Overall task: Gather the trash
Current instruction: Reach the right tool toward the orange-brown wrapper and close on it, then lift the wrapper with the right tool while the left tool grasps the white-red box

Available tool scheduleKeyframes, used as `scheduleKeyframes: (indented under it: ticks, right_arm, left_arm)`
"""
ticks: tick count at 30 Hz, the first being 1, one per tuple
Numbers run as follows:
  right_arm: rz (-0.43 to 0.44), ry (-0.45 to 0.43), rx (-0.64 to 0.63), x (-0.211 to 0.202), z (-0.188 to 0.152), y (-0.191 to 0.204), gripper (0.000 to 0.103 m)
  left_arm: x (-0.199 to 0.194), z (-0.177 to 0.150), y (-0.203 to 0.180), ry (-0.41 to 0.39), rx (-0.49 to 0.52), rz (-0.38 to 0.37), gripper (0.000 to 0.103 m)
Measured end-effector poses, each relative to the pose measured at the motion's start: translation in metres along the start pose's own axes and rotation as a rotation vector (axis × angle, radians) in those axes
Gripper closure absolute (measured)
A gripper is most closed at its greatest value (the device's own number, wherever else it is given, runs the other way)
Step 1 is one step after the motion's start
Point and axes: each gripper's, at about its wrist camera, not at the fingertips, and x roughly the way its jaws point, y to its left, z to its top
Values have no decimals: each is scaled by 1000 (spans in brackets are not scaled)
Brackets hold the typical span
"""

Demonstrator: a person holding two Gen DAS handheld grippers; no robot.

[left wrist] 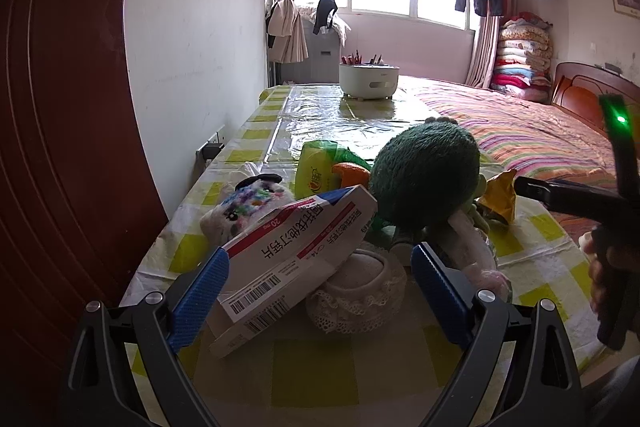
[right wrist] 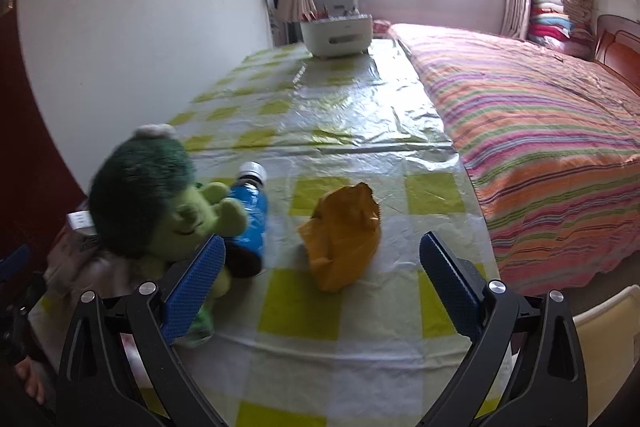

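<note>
My left gripper point(left wrist: 320, 253) is open over the near end of the table. A white medicine box point(left wrist: 292, 259) with a red stripe lies tilted between its blue fingers, leaning on a lace-covered round object point(left wrist: 360, 287). Behind it are a green plush toy point(left wrist: 424, 175), a yellow-green tissue pack point(left wrist: 316, 171) and a crumpled yellow wrapper point(left wrist: 498, 195). My right gripper point(right wrist: 322, 241) is open too. That same yellow wrapper point(right wrist: 344, 235) sits on the table just ahead of and between its fingers, touching neither. A blue bottle point(right wrist: 250, 215) with a white cap lies against the green plush toy point(right wrist: 160, 203).
The table point(right wrist: 344, 99) wears a yellow-checked plastic cloth. A white round container point(right wrist: 336, 35) stands at its far end. A bed with a striped cover point(right wrist: 540, 131) runs along the right edge. A white plush with coloured specks point(left wrist: 248, 203) lies left of the box, near the wall.
</note>
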Motion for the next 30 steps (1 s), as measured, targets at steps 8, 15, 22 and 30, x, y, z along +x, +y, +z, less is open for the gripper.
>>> scheduleKeyframes:
  ticks: [8,15,22,30]
  right_arm:
    - [-49,104,-1,45,10,-7,11]
    - [-36,194,-14,74,10,-2,35]
    - [-27,209,-8,78,7,-3,69]
    - [8,83,37,33,12,-11,72]
  left_arm:
    - [3,0,-1,15,5,15,13]
    - [5,-1,-1,25,23,26,13]
    - [6,-3,1,39,28,29,13]
    - [2,-1,12,31,-9,17,13]
